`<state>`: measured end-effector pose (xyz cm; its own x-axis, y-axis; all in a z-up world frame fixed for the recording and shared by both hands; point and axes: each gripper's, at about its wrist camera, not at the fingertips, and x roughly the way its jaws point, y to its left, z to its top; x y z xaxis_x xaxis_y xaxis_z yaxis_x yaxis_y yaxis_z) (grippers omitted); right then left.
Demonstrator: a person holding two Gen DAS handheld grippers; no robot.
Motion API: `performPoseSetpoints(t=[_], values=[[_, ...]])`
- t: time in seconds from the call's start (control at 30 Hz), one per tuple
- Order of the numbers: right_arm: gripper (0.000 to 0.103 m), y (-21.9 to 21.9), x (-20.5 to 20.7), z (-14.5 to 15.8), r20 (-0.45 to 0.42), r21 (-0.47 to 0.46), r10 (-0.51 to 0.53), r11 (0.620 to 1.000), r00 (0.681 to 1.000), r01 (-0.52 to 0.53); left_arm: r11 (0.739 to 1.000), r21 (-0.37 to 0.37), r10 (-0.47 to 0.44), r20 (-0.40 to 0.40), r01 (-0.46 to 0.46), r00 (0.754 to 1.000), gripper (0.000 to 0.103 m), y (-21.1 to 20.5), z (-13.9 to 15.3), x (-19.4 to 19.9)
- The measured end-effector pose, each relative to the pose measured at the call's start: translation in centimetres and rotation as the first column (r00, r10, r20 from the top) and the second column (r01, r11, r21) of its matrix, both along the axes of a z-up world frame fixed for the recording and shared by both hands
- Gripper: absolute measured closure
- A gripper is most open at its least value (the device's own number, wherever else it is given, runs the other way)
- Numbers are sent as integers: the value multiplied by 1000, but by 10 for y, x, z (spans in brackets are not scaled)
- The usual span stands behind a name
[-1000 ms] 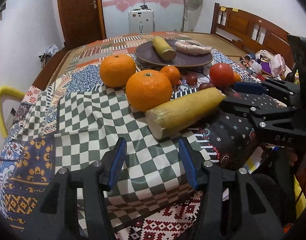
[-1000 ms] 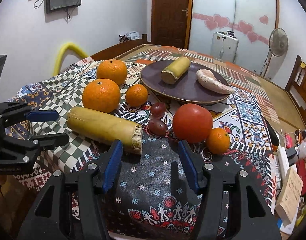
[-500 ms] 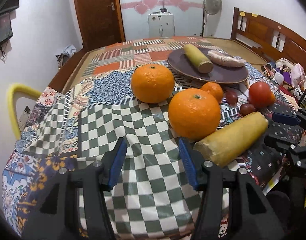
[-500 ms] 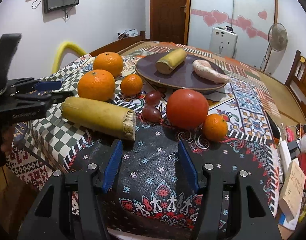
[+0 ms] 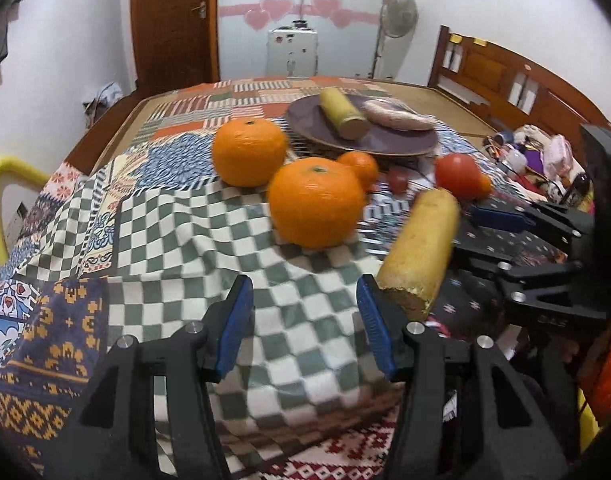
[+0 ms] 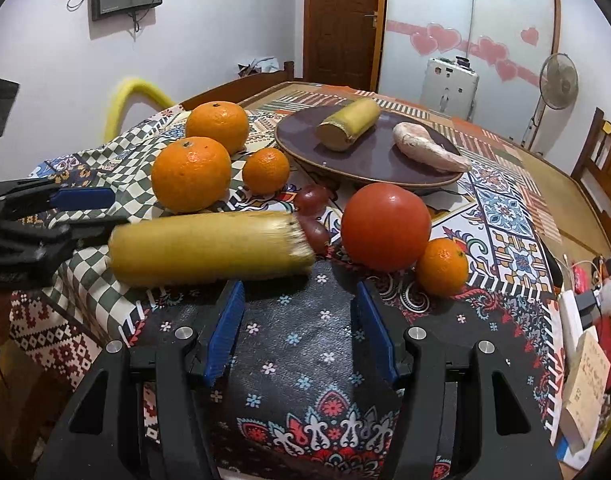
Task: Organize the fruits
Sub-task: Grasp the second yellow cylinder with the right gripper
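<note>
Two large oranges (image 5: 314, 201) (image 5: 248, 151), a small orange (image 5: 360, 166), a red tomato (image 6: 385, 227), a second small orange (image 6: 442, 266), dark grapes (image 6: 311, 199) and a yellow corn cob (image 6: 209, 248) lie on the patchwork cloth. A dark plate (image 6: 361, 160) behind them holds another cob (image 6: 348, 124) and a pale sweet potato (image 6: 427, 147). My left gripper (image 5: 303, 322) is open and empty, just short of the near orange, with the cob's end by its right finger. My right gripper (image 6: 299, 330) is open and empty in front of the cob and tomato.
The table's near edge drops off under both grippers. A yellow chair back (image 5: 1, 184) stands at the left. Boxes and small clutter (image 6: 589, 344) sit off the table's right side. A wooden headboard (image 5: 513, 84), a fan and a door stand behind.
The left gripper has swung back to the right, so the cob and oranges sit more central. The right gripper has moved slightly closer to the cob. Both stay open.
</note>
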<state>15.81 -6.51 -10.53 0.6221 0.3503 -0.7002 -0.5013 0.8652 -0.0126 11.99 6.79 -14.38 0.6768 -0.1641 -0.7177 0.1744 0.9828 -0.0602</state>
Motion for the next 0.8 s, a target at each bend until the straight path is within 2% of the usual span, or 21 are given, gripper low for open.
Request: performPoseSetpoints(t=[0.13,0.27,0.43,0.53,0.67,0.8], values=[[49,-2,-7,3,-4,7,3,1000,1000,-3,999,-2,-34,8,34,999,49,-17,1,-8],[49,-7,-23,15,35,14,20,1000,999,-21,997,-14,-70,8,70,998,49,-29,-1,-10],[43,-3,-28,29,55,46,34,998,998,-37,997,-28,-77,-4,76,997,49,-33,-6,-7],[43,6,-22,33,54,51,32,998,998,-35,998,-26,-58,7,58,998,49,-27,-4,-11],[43,20,-6,26,6,77,32,996,999,-32,1000,12,-10,53,9,999,49,-13,4,-21],[43,30,8,22,-56,137,33,990,998,-25,999,13,28,72,-29,997,49,5,9,-26]])
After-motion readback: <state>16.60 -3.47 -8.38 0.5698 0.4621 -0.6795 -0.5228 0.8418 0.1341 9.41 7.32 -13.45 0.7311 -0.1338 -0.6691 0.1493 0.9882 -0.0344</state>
